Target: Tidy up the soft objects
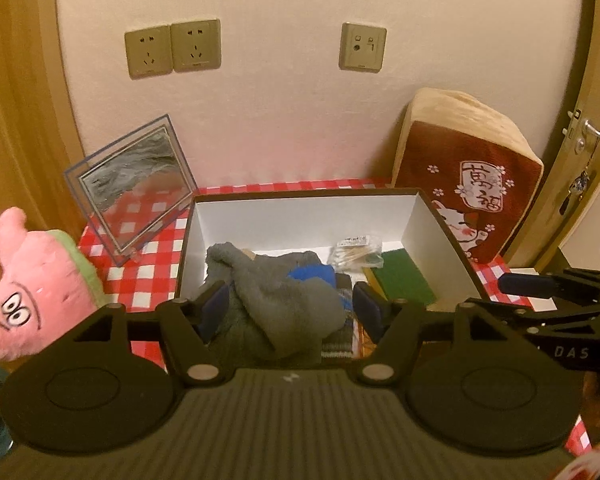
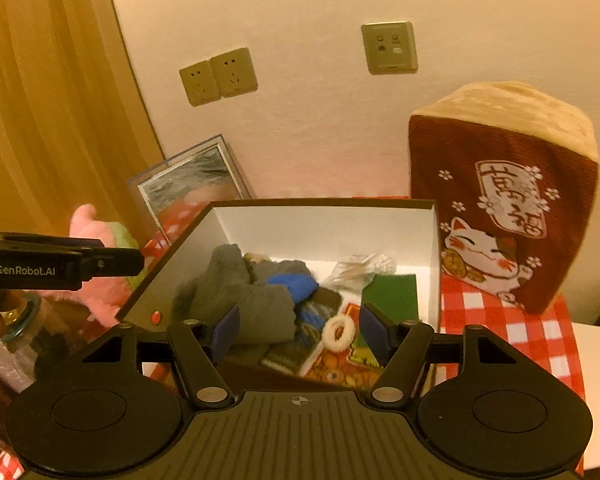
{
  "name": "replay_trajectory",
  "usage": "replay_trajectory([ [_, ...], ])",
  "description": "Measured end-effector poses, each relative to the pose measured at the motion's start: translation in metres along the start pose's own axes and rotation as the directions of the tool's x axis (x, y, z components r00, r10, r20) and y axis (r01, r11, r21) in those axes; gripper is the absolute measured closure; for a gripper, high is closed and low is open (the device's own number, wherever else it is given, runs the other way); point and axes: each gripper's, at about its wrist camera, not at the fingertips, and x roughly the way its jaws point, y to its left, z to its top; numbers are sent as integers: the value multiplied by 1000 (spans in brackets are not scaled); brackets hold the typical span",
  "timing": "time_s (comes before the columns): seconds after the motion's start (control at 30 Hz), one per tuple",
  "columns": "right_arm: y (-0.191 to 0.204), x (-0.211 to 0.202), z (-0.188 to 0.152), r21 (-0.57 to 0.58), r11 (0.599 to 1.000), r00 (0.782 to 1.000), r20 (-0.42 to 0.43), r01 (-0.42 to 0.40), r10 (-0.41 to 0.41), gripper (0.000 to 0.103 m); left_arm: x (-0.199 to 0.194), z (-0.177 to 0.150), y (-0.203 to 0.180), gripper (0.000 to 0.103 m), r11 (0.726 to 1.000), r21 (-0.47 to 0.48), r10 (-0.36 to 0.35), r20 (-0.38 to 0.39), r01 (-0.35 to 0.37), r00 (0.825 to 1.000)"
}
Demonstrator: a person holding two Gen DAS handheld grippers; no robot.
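Both claws are wide open and hold nothing. The left claw hovers at the near edge of the open box; the right claw hovers over the same box from the right. Inside the box lie a grey plush cloth, a blue soft item, a striped knit piece, a white ring, a clear packet and a green pad. A pink plush toy sits left of the box on the desk's red checked cloth. A clear frame leans behind it. A red cat cushion stands upright just beside the box's right wall. Wall sockets are mounted above.
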Motion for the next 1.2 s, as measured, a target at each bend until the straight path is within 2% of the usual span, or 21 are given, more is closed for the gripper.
replay_trajectory([
  [0.4,15,-57,-39,-52,998,999,37,29,-27,34,-70,-44,-20,24,998,-37,51,61,-49,997],
  [0.7,23,-82,-59,-12,1000,1000,15,16,-16,34,-103,-77,-24,24,993,-77,96,35,-93,995],
  [0.97,36,-99,-83,0,1000,999,-33,18,-18,34,-122,-103,-24,24,992,-90,85,-2,-84,996],
  [1.2,51,-109,-109,38,999,996,-79,38,-35,34,-137,-129,-24,24,997,-67,42,-52,-46,998],
])
